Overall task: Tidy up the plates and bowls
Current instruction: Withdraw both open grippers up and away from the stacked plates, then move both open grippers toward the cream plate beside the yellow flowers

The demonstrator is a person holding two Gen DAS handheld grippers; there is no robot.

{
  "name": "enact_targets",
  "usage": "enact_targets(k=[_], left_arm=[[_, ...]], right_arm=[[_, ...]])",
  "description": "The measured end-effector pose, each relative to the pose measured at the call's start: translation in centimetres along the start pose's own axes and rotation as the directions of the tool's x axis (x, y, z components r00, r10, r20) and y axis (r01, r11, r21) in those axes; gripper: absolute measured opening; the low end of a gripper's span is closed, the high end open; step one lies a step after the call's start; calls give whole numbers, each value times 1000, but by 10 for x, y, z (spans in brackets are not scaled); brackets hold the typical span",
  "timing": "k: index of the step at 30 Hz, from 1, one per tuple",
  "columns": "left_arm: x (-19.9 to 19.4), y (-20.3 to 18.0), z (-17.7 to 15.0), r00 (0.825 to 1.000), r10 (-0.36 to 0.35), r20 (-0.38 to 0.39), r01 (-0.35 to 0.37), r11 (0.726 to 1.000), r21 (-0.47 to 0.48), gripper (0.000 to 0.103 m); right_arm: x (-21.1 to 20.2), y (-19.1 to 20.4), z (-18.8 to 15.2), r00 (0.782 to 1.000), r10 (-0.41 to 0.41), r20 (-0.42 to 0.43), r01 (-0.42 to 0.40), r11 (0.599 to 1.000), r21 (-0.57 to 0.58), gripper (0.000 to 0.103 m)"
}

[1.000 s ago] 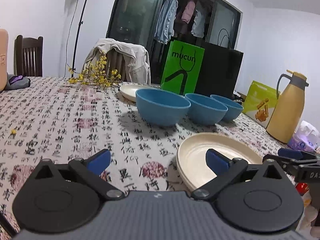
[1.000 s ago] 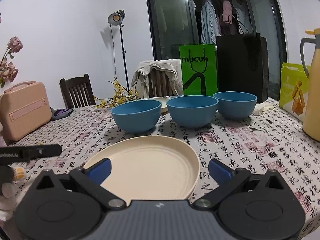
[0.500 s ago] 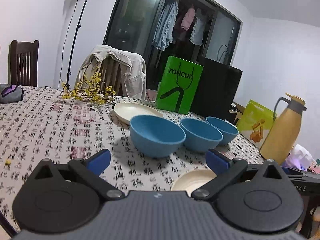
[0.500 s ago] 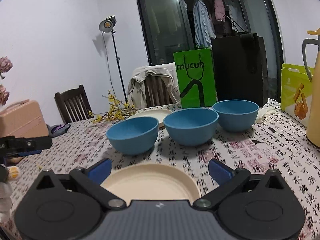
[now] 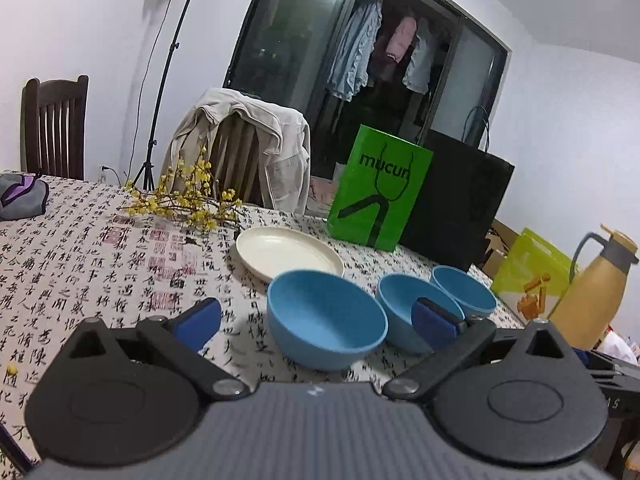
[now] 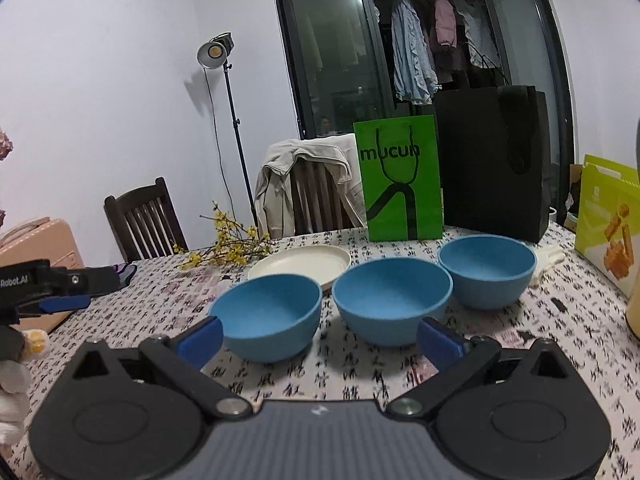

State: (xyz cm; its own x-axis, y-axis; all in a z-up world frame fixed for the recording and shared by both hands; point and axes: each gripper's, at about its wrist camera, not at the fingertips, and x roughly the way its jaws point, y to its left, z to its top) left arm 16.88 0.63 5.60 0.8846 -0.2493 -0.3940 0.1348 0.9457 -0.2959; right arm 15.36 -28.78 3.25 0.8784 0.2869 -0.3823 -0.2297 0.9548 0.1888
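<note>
Three blue bowls stand in a row on the patterned tablecloth: the nearest [image 5: 326,330] [image 6: 268,320], the middle one [image 5: 400,294] [image 6: 392,300] and the farthest [image 5: 464,286] [image 6: 488,276]. Behind them lies a cream plate [image 5: 288,258] [image 6: 300,266]. My left gripper [image 5: 316,320] is open above the table with nothing between its fingers. It faces the nearest bowl. My right gripper [image 6: 320,340] is also open and empty, short of the left and middle bowls. The left gripper [image 6: 48,292] shows at the left edge of the right wrist view.
A green paper bag [image 6: 400,184] and a black bag [image 6: 492,160] stand behind the bowls. A yellow-green box [image 6: 608,224] and a tan thermos jug [image 5: 592,284] are on the right. A yellow flower branch [image 5: 188,204], a jacket-draped chair [image 5: 244,152] and a pink case [image 6: 36,248] lie left.
Both grippers have lifted and now look higher. The near cream plate that lay in front of them has dropped out of view below the gripper bodies. Both stay open.
</note>
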Motion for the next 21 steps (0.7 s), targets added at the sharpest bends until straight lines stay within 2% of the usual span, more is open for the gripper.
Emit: enact_targets(k=[9,21], left_arm=[[30,0,21,999,-14,-37,12,997,-74,103],[68,9,43,999,25,-31,-29,987,-157,103]], right_arm=[[24,7,27,1000,-1,-10,1,1000,-6,103],[61,6,57,1000,-23,-19,23,1000,-6,103]])
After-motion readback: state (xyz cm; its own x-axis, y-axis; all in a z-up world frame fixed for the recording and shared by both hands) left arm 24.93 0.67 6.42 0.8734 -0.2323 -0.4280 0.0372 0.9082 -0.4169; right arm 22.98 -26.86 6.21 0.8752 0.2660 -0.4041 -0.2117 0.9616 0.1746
